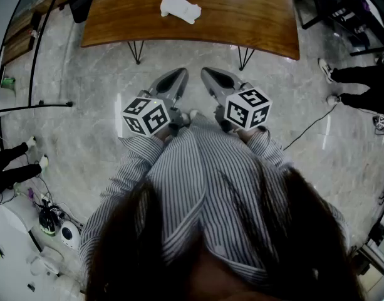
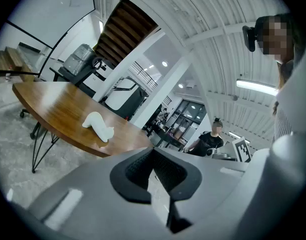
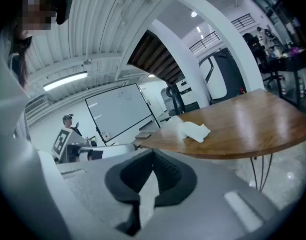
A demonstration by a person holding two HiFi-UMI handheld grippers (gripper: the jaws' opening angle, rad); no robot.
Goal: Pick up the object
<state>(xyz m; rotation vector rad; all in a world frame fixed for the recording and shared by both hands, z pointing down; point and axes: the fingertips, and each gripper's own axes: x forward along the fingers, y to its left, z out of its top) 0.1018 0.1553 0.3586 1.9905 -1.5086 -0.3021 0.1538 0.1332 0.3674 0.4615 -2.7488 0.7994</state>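
With fingers closed and empty, the left gripper [image 1: 178, 75] and right gripper [image 1: 208, 74] are hovering mid-frame, short of the white object [image 1: 180, 8] at the upper centre of the tabletop [image 1: 248, 14], which is looking light, soft and best pinched mid-body.

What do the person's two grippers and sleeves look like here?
The left gripper and right gripper are grey tapered shells with black ribbed pads lining the jaws. Each carries a white cube with black square markers. The sleeves are finely striped shirt fabric.

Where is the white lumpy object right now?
Head view: the white lumpy object lies on the brown wooden table, near its middle, well ahead of the left hand-held gripper and the right hand-held gripper, touching neither.
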